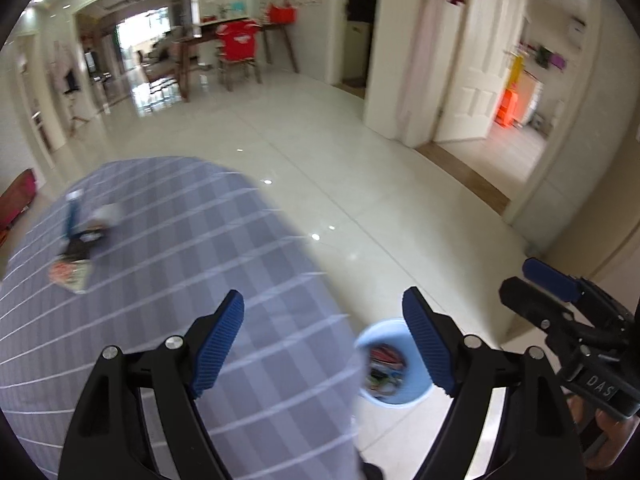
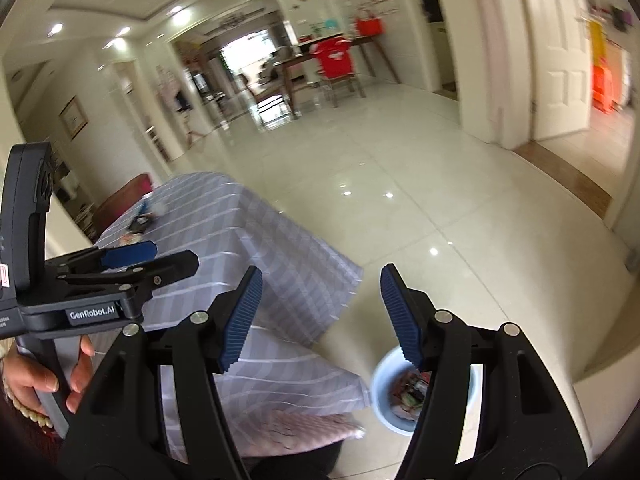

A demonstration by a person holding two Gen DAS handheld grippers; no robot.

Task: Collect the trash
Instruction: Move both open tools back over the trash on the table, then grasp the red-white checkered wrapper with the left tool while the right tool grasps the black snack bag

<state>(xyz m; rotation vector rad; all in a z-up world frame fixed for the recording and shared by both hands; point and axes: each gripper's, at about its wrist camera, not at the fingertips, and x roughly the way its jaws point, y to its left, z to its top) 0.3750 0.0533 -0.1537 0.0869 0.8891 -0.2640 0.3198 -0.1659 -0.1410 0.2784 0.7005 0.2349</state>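
Hovering: two black hand-held grippers with ribbed blue pads hang above a cloth-covered table and a glossy tiled floor.
Left gripper (image 1: 322, 342): fills the bottom of the left wrist view, jaws wide apart, nothing between the pads; the left pad lies over the cloth, the right over the bin's rim. In the right wrist view it appears side-on at middle left, gripped below by a person's hand (image 2: 48, 376) with a beaded bracelet at the wrist.
Right gripper (image 2: 320, 316): fills the bottom of its own view, jaws fairly wide apart and empty; its right pad overlaps the bin's rim. In the left wrist view it shows at the lower right edge.
Tablecloth: a grey-blue checked cloth with white stripes (image 1: 180, 260) covers the table, filling the lower left of the left wrist view and the lower centre-left of the right wrist view, its edge draping toward the floor.
Trash on table: a small cluster of blurred wrappers and packets (image 1: 78, 248) lies on the cloth at middle left of the left wrist view, well apart from both grippers; the pieces are too smeared to name one by one.
Bin: a round pale blue plastic bin (image 1: 400, 396) stands on the floor just beside the table's draped edge, at lower centre-right in both views, with colourful crumpled trash inside.
Background: white cream floor tiles (image 1: 320, 160), a wooden dining table and a chair draped in red at upper centre, and a white panelled door at upper right.
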